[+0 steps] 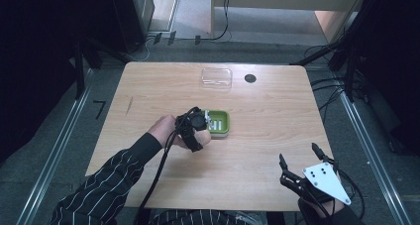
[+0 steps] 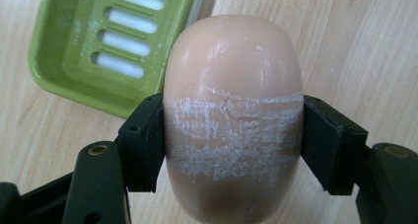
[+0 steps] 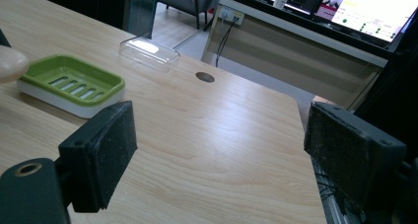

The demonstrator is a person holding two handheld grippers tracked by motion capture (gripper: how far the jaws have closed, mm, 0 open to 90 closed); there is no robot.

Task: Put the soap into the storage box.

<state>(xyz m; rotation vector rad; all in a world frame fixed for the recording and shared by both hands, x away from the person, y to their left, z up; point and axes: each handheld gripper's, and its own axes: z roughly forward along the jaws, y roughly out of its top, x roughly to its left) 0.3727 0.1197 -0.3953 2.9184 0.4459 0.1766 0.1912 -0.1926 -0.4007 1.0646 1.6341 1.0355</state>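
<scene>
The left hand-held gripper (image 2: 231,150) is clamping a smooth beige oval soap bar (image 2: 231,120) between both pads, holding it just beside the slotted green plastic soap dish (image 2: 64,71) on the light wooden tabletop (image 2: 374,61). The right hand-held gripper (image 3: 222,155) is hovering near the tabletop's edge, its jaws standing wide apart and gripping nothing.

Smooth, waxy soap (image 2: 231,120), scuffed chalky-white across its middle, sits between matt black pads (image 2: 143,145). At its ten o'clock, a glossy green plastic dish (image 2: 64,66) on pale wood-grain table (image 2: 365,51).

No readable text or labels, monitor screen (image 3: 379,9) in right gripper view too blurred to read
</scene>
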